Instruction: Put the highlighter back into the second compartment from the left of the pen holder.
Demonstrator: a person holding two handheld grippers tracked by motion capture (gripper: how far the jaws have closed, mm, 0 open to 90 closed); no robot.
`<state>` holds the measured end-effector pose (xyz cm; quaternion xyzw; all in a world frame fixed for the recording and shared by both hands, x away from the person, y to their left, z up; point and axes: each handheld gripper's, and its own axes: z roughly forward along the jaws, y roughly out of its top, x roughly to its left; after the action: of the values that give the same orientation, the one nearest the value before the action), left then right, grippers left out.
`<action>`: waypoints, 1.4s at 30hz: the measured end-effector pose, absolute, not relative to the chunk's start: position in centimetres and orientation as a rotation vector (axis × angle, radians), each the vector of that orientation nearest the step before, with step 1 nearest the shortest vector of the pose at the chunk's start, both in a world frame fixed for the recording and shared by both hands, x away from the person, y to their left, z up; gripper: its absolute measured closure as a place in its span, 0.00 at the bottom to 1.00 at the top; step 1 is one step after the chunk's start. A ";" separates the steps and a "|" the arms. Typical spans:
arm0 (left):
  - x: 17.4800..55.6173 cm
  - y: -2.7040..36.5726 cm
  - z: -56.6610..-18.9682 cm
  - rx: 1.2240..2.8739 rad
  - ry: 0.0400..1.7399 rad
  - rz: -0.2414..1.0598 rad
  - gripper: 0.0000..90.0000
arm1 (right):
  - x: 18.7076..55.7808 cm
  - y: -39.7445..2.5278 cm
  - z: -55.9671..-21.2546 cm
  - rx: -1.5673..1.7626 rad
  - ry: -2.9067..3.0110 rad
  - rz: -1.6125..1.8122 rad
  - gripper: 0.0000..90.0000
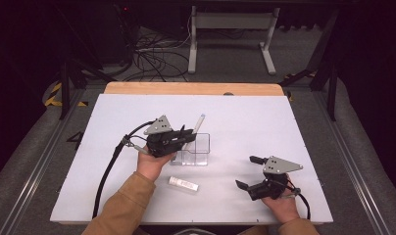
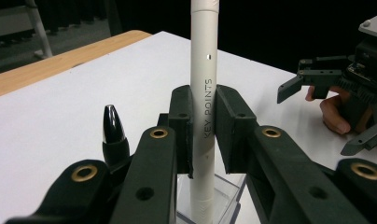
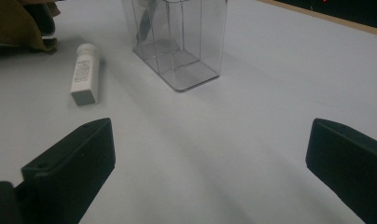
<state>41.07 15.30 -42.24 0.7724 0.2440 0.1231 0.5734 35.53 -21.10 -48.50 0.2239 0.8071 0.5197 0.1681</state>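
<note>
My left gripper [image 1: 187, 135] is shut on a white pen [image 2: 204, 70] printed "KEY POINTS", held about upright. The pen's lower end sits inside a clear plastic container [image 1: 198, 149] at the middle of the white table; its top [image 1: 201, 118] leans away past the far rim. A glossy black pointed tip [image 2: 112, 123] stands just left of my left jaw. A small white tube [image 1: 183, 184] lies flat near the front, also seen as the white tube [image 3: 86, 74] left of the clear container [image 3: 186, 46]. My right gripper [image 1: 246, 172] is open at the front right, nothing between its jaws [image 3: 210, 158].
The white board [image 1: 245, 122] lies on a wooden table whose far edge [image 1: 186, 88] shows. A tan sleeve [image 3: 16, 21] is beside the tube. A cable [image 1: 108, 171] trails from the left gripper to the front edge. Cables and a desk frame stand on the floor beyond.
</note>
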 end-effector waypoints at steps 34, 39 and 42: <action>38.0 17.9 -38.9 1.766 0.551 0.337 0.22 | 35.4 -21.7 -47.9 0.689 2.218 1.522 0.00; 37.6 18.3 -38.5 1.771 0.564 0.342 0.20 | 35.4 -21.6 -47.7 0.691 2.206 1.527 0.00; 37.3 18.5 -38.4 1.791 0.566 0.358 0.17 | 35.2 -21.5 -47.5 0.698 2.203 1.522 0.00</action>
<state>37.34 18.49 -38.42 0.7653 0.2416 0.1531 0.5767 35.21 -21.53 -47.48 0.2479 0.7823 0.5403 0.1862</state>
